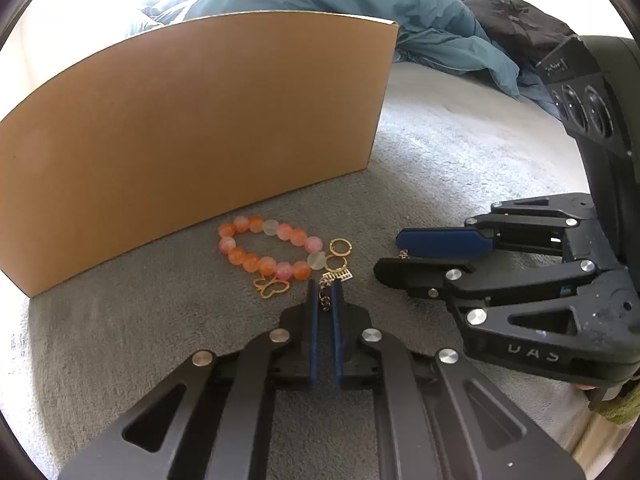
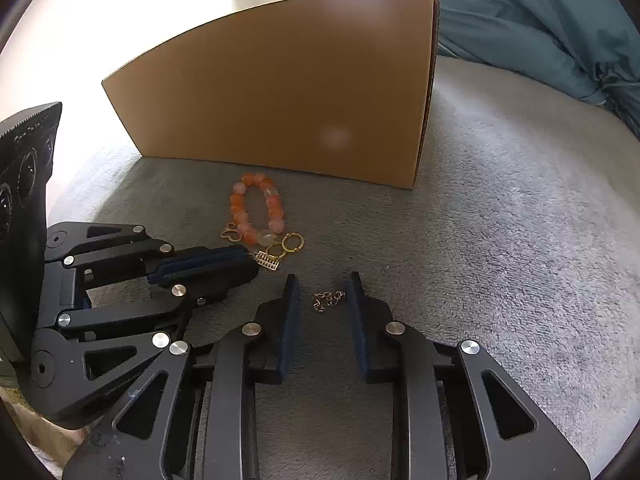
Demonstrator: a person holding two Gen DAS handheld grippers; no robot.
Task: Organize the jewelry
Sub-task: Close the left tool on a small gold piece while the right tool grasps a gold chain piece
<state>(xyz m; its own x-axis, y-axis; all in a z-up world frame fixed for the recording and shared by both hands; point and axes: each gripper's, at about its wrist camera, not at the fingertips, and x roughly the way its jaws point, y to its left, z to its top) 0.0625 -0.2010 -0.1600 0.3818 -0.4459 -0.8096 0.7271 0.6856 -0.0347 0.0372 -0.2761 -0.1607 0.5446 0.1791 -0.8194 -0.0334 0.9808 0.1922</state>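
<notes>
Your left gripper (image 1: 325, 294) fingers pinch one end of the gold chain (image 2: 328, 300) on the grey blanket (image 2: 500, 260); your right gripper (image 2: 324, 294) stands open around its other end. Close the right squarely before lifting, clear of the bead bracelet (image 1: 266, 250).

Daylight from upper left, blown out white there. Cardboard box (image 2: 280, 92) face shaded, with a pale flare spot. Fisheye bends the edges; dark vignette at corners.
</notes>
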